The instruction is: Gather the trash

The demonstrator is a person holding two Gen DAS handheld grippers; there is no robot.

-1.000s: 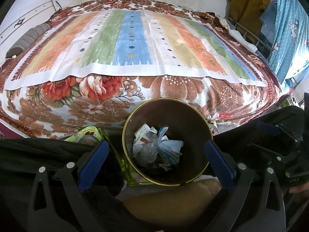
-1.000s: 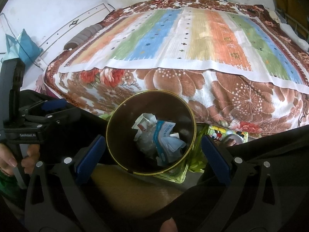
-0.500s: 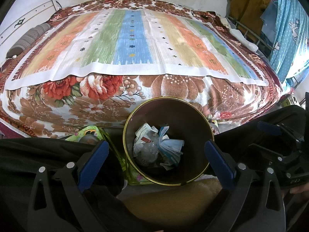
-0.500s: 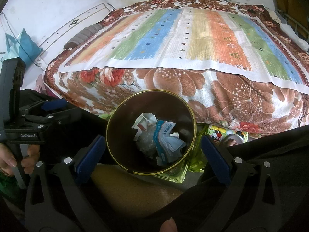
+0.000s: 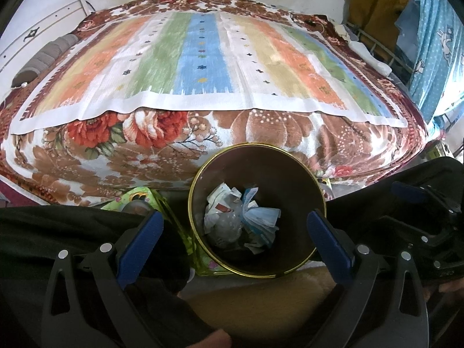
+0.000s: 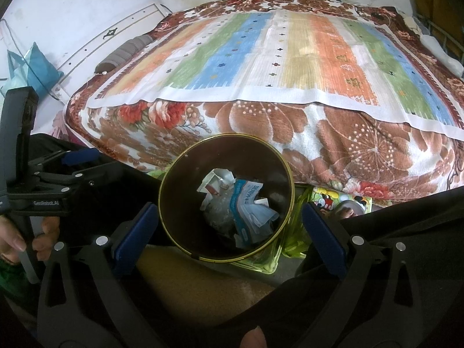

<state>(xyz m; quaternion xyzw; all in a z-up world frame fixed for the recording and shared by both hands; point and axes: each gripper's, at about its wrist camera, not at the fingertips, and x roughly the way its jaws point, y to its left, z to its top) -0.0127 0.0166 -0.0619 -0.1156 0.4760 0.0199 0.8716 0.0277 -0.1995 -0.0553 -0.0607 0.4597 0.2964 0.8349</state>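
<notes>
While both grippers' jaws gape empty, 1 bin holds perhaps 4 scraps.

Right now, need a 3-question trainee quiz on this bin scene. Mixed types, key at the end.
1. True or false: the left gripper is clamped on a piece of trash.
2. Where does the crumpled trash lie? A) on the striped mat B) inside the round bin C) between the right gripper's fingers
3. Fill in: the bin has a ____-coloured rim.

Key: 1 false, both the left gripper and the right gripper stand open and empty. 2 B. 3 gold.
</notes>
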